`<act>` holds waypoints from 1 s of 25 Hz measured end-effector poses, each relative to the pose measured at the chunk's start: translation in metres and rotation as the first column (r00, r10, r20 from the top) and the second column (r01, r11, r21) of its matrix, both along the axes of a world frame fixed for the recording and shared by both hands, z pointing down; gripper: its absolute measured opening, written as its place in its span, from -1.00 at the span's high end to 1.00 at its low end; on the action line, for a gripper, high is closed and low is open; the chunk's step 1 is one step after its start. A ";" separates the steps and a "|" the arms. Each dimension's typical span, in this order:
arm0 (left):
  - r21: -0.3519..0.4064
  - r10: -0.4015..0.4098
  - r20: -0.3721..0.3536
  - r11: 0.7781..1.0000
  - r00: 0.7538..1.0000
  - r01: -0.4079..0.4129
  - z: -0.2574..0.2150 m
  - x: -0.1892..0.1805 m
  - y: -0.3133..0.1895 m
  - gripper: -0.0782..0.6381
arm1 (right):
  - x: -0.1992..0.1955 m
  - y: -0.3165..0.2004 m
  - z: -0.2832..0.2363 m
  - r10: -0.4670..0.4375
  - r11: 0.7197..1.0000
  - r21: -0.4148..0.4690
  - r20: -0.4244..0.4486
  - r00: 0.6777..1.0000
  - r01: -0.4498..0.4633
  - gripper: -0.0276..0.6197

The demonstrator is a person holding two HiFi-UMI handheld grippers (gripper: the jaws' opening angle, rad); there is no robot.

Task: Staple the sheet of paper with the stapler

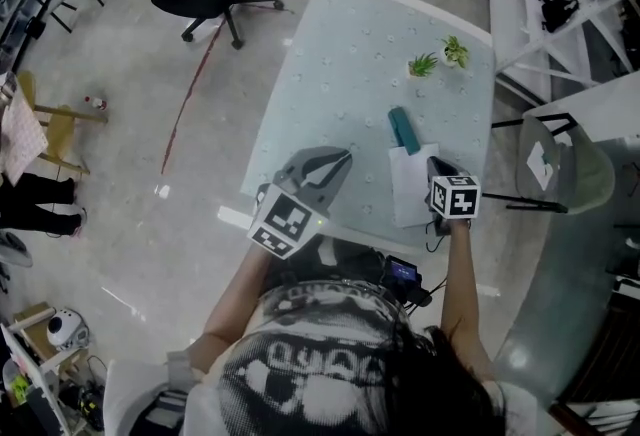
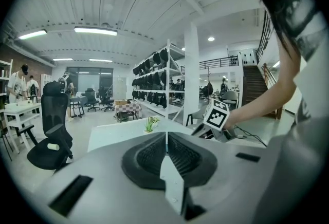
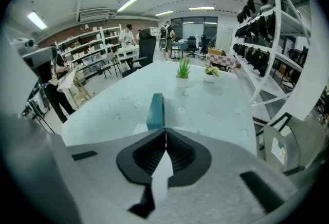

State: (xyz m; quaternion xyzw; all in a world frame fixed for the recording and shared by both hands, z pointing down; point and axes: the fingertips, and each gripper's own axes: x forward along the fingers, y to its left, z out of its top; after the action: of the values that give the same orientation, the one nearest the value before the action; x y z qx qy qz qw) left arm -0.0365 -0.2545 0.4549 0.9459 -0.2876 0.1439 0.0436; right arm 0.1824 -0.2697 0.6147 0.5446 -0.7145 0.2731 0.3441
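A pale, blue-green table (image 1: 330,74) with a smooth top dotted with small round marks carries 4 things. A teal stapler (image 1: 403,129) lies toward the right side, lengthwise away from the person. Its near end meets the far edge of 1 white sheet of paper (image 1: 410,186), which lies flat and reaches close to the table's near edge. 2 small potted plants (image 1: 423,65) stand close together near the far right corner, well apart from the stapler.
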 end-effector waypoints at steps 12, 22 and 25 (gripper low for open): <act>-0.013 -0.009 -0.021 1.000 1.000 0.009 0.003 -0.003 -0.006 0.76 | -0.037 -0.038 0.014 -0.301 0.943 -0.180 -0.092 0.949 0.282 0.92; -0.051 -0.038 -0.014 0.998 0.999 0.037 0.016 -0.003 -0.015 0.76 | -0.038 -0.036 0.038 -0.510 0.767 -0.472 -0.037 0.859 0.435 0.91; -0.070 -0.046 -0.018 0.997 0.999 0.045 0.023 -0.005 -0.016 0.76 | -0.039 -0.037 0.039 -0.515 0.747 -0.493 -0.004 0.857 0.447 0.91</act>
State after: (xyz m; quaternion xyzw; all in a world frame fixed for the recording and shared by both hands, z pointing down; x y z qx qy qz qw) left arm -0.0413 -0.2705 0.4774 0.9383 -0.3035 0.1436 0.0828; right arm 0.1437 -0.3070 0.6540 0.2579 -0.7154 0.3028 0.5744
